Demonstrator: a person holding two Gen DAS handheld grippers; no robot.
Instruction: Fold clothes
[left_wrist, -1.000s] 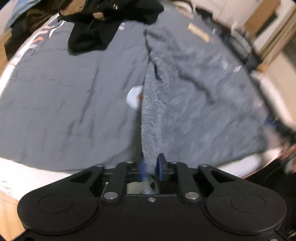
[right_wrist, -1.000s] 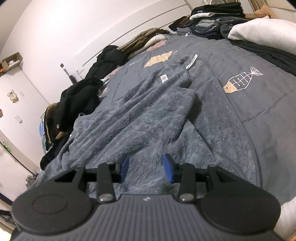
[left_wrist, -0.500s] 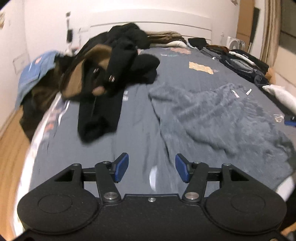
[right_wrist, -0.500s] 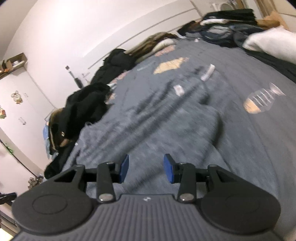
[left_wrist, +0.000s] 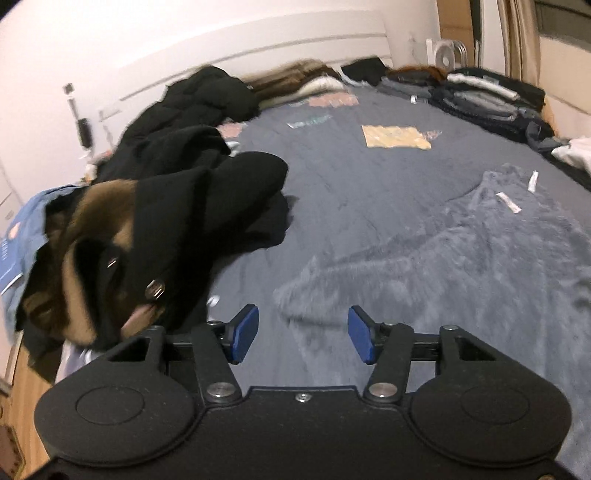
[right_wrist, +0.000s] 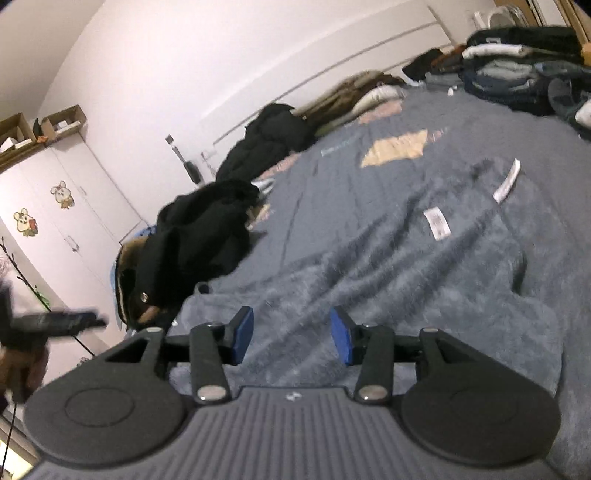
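Observation:
A fluffy grey-blue garment (left_wrist: 461, 266) lies rumpled on the grey bedspread (left_wrist: 351, 173), with white labels showing on it. In the right wrist view the same garment (right_wrist: 388, 266) spreads ahead, partly folded over itself. My left gripper (left_wrist: 303, 334) is open and holds nothing, hovering over the garment's left corner. My right gripper (right_wrist: 291, 336) is open too, just above the garment's near edge. A heap of black and brown coats (left_wrist: 159, 229) sits at the left of the bed.
Folded clothes are stacked at the far right of the bed (left_wrist: 491, 99), (right_wrist: 517, 74). More dark and tan garments lie along the headboard (right_wrist: 343, 99). A white wardrobe (right_wrist: 55, 221) stands at the left. The other gripper and a hand (right_wrist: 40, 332) show at the left edge.
My left gripper let go of the grey garment, opened, and swung up toward the coat pile. The right gripper stayed open and shifted left over the garment.

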